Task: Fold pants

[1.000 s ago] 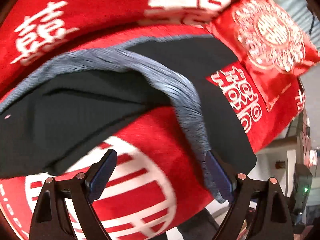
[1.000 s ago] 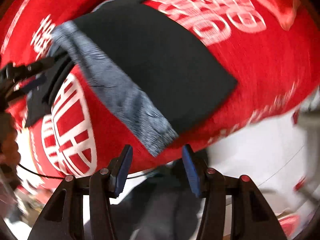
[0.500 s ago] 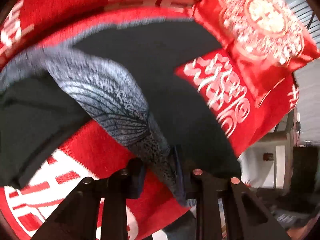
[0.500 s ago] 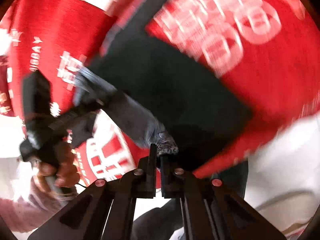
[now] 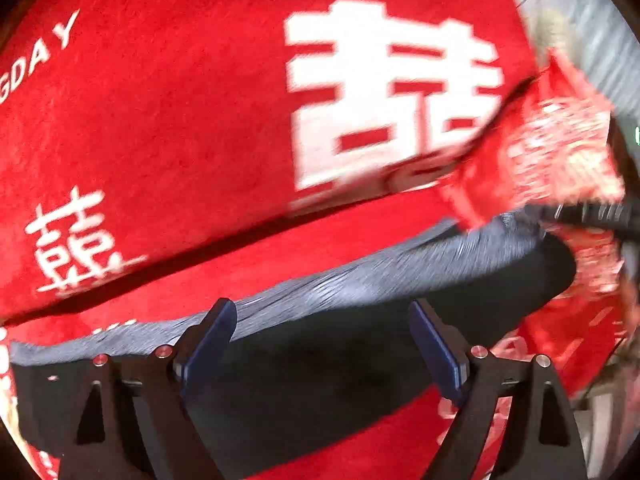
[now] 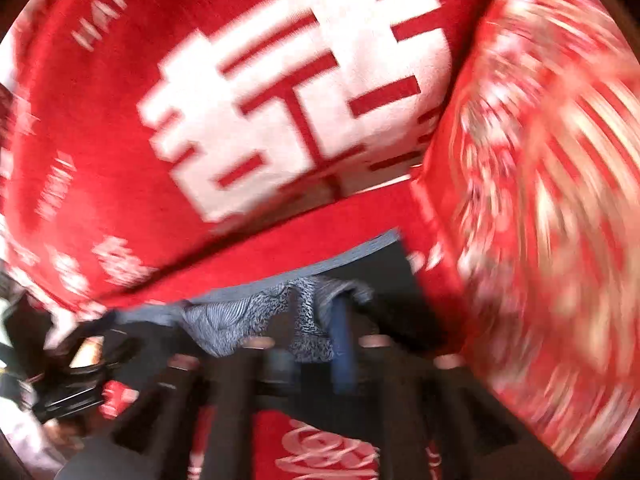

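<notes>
Pants (image 5: 360,344), black with a grey waistband (image 5: 360,280), lie on the red blanket (image 5: 180,140) just beyond and under the left gripper (image 5: 320,344), whose jaws are opening with nothing pinched. Right gripper (image 6: 312,344) is opening too; grey fabric sits between its blurred fingers, contact unclear. A red cushion (image 6: 540,200) lies to its right.

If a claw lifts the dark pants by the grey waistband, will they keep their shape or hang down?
Probably they hang: the pants look like soft, thin cloth lying flat on the red blanket. The grey waistband bends and crumples, so it seems floppy. They are likely light and not slippery on this fuzzy surface.
</notes>
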